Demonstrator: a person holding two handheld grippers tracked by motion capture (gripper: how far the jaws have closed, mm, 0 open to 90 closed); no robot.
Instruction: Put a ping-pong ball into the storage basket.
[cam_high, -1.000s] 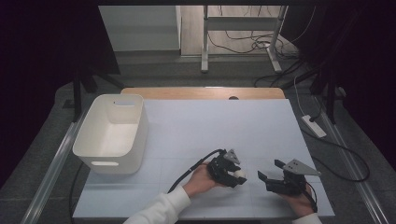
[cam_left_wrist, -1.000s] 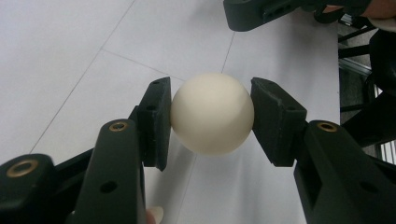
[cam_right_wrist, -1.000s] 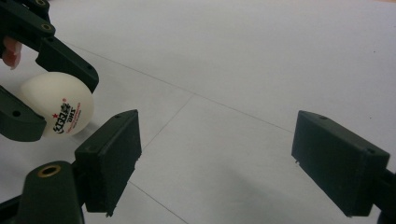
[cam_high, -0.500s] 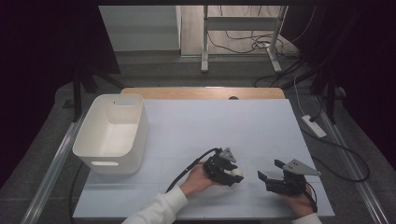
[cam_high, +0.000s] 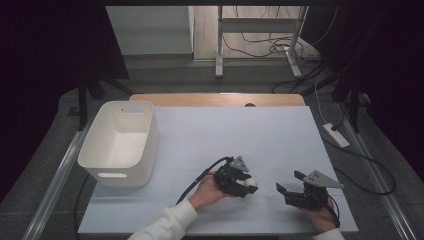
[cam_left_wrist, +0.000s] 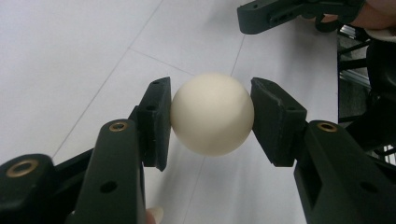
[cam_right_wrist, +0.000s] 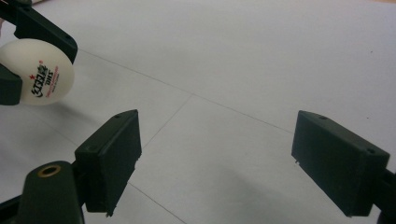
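White table-tennis ball (cam_left_wrist: 212, 114) clamped between left gripper (cam_high: 243, 186) fingers (cam_left_wrist: 156, 122), well right of storage bin (cam_high: 100, 159), just above bench (cam_high: 225, 130). Right gripper (cam_right_wrist: 215, 163) fingers released, empty. Risk: smooth ball squirting out under uneven squeeze.

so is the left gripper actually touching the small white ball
Touching. In the left gripper view, both black pads of the left gripper press against the sides of the small white ball, no gap either side.

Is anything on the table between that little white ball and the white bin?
Nothing visible. The ball is clamped in the left gripper, and the stretch of table between it and the white bin at the left edge is bare. The right gripper, jaws apart, lies on the other side.
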